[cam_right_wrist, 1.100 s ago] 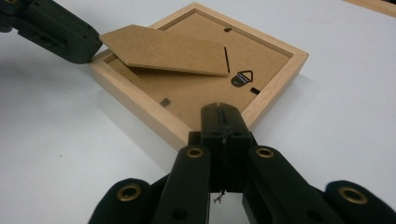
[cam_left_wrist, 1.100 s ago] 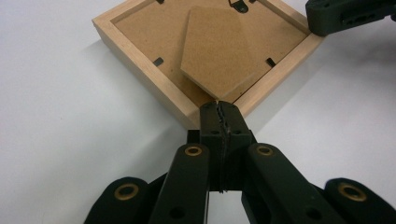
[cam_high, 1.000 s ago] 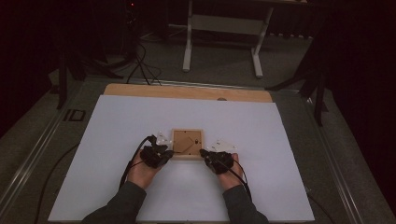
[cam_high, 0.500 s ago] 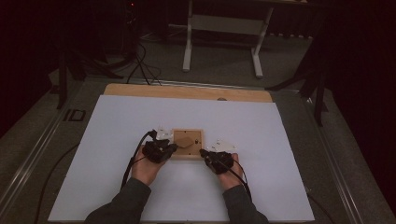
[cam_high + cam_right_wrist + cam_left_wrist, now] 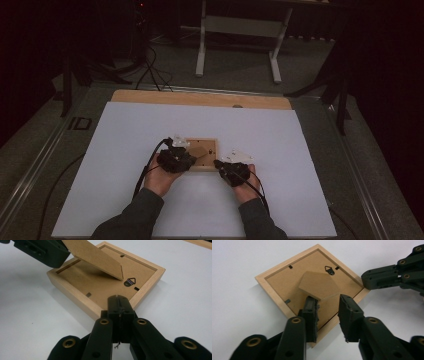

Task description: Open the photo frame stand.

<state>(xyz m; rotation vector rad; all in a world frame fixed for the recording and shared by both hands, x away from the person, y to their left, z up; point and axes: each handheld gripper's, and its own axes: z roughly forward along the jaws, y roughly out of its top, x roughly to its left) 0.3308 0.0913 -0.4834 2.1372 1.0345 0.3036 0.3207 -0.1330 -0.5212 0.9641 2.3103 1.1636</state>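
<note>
A second ago the left gripper sat clenched at the left edge of the wooden picture frame; its jaws have just been opening and now stand released, apart over the frame's near rail, with the free edge of the raised stand flap just ahead of the gap and no pad pressing on it. The right gripper has kept its place, jaws clenched flat together with nothing between them, their tip resting at the frame's near right corner. The frame lies face down near the middle of the white sheet that covers the counter, with wide bare sheet on all sides and its wooden strip well beyond. The frame is light, square-cornered wood with a brown fibreboard back, small black tabs, a metal hanging hook, and the flap hinged up at a slant.
</note>
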